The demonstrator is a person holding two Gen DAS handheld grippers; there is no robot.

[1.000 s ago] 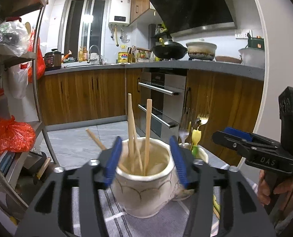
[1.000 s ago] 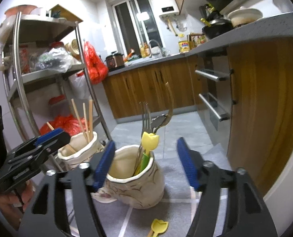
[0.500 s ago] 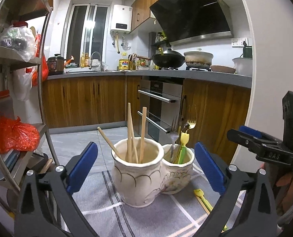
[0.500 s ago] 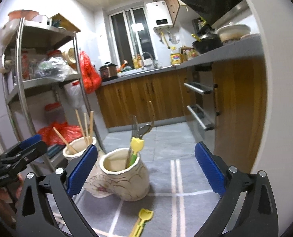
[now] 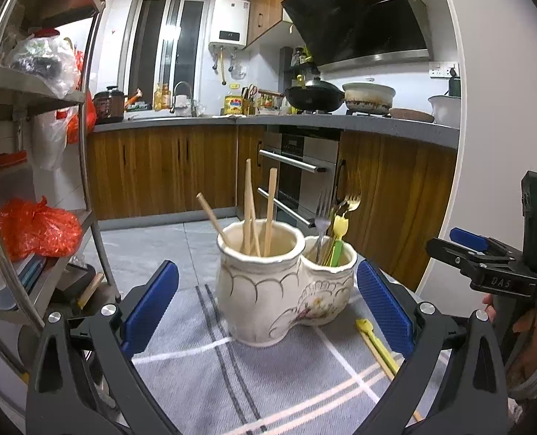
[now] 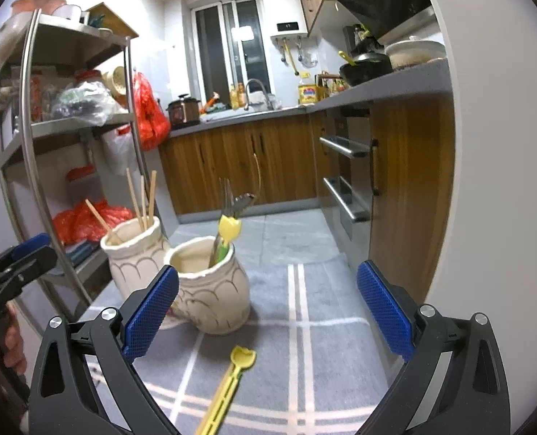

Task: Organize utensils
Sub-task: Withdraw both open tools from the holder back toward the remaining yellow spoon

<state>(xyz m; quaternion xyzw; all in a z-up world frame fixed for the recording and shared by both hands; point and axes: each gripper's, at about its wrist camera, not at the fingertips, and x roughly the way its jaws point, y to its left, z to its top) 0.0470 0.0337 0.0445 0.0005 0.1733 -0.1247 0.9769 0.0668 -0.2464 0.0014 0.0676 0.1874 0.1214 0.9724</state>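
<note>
Two cream ceramic pots stand side by side on a grey checked cloth [image 5: 254, 391]. The chopstick pot [image 5: 259, 290] [image 6: 132, 253] holds several wooden chopsticks [image 5: 248, 210]. Forks and a yellow-topped utensil stand in the fork pot [image 5: 332, 286] [image 6: 210, 290]. A loose yellow utensil [image 6: 228, 380] [image 5: 375, 344] lies on the cloth in front of the fork pot. My left gripper [image 5: 266, 308] is open, back from the pots with nothing touching its pads. My right gripper [image 6: 266, 308] is open too, its left pad near the fork pot, the yellow utensil below between its fingers.
A metal shelf rack [image 5: 87, 181] with bags stands at the left. Wooden kitchen cabinets [image 5: 159, 170], an oven [image 5: 297, 174] and a counter with pans lie beyond. A white rounded edge [image 6: 486, 181] bounds the right side. A hand [image 5: 533, 322] grips the other tool.
Both grippers went from close around the pots to wide open and drew back from them. The pots stay put, now smaller in both views.
</note>
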